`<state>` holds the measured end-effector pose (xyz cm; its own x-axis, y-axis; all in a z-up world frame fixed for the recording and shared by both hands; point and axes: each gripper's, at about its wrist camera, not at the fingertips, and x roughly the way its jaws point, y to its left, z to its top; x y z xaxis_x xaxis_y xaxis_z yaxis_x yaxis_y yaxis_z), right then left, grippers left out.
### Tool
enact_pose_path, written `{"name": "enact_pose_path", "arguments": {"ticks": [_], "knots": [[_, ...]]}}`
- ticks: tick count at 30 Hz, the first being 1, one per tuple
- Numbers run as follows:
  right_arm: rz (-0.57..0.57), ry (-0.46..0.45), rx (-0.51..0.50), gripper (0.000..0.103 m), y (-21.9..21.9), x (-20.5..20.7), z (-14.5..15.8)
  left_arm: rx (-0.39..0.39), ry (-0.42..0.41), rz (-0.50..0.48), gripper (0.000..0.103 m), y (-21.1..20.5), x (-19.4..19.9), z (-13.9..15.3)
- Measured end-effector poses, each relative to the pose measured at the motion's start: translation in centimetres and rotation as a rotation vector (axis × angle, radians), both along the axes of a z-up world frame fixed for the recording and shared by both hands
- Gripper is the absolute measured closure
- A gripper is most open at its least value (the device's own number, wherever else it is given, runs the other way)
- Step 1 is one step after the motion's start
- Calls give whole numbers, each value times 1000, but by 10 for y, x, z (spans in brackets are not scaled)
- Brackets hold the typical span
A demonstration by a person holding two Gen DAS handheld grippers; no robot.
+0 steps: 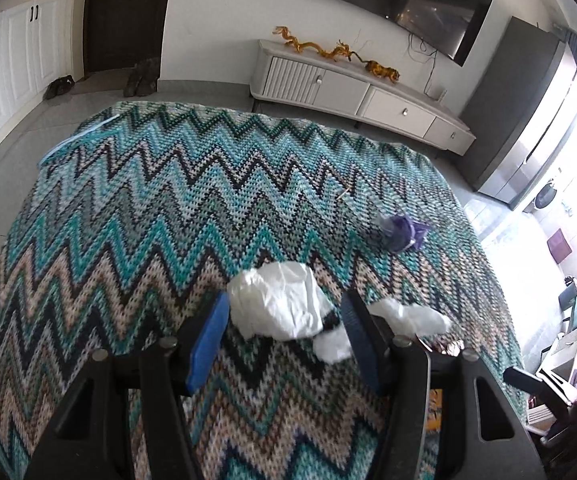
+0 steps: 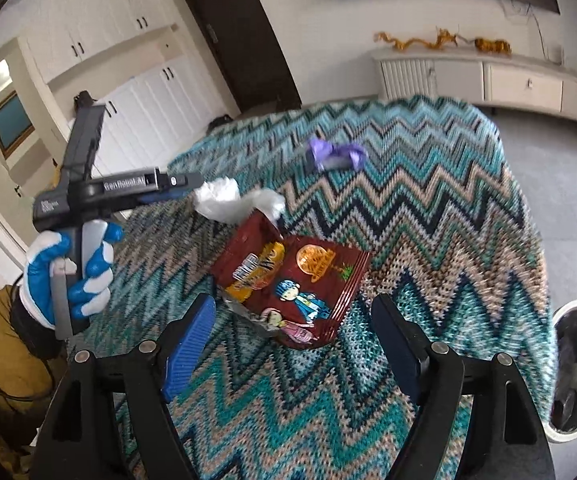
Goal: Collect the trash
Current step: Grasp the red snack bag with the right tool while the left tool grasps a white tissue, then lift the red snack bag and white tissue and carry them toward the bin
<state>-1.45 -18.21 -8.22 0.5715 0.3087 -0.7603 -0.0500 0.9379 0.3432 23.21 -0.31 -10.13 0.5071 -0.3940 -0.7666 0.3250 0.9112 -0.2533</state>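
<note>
Left gripper (image 1: 284,312) jaws apart, straddling white crumpled paper (image 1: 278,304) on the zigzag-covered surface (image 1: 168,200) | right gripper (image 2: 292,316) jaws wide apart, nothing gripped | right view only: red snack bag (image 2: 292,284), long axis toward far-left corner; bin (image 2: 576,368) off right edge | purple wrapper (image 2: 334,154) farther back.

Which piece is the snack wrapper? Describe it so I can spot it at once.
Start at the zigzag blanket in teal, beige and black that covers the table. In the right wrist view, the snack wrapper lies flat just ahead of the right gripper, nearer than the crumpled white paper and the purple wad. It alone is dark red, glossy and printed with cartoon figures.
</note>
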Motion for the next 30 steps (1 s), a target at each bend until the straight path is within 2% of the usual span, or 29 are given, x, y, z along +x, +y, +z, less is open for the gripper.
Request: {"name": "enact_pose_path", "arguments": {"ticks": [11,16,20,21,25,30], "knots": [[14,70,-21,20,13,36,-24,46,46,-6,46,-13,24,-31],[16,87,-68,15,22,44,-30,20,49,-10,47,-11,28,-37],[17,92,-108,15,29,48,-33,10,41,-13,48,-6,25,-38],[18,88,-114,20,30,48,-33,12,40,-12,50,-6,26,-38],[20,75,-112,58,31,46,-31,10,31,-9,55,-1,24,-38],[56,58,-91,71,33,39,-26,-12,35,2,61,10,20,-37]]}}
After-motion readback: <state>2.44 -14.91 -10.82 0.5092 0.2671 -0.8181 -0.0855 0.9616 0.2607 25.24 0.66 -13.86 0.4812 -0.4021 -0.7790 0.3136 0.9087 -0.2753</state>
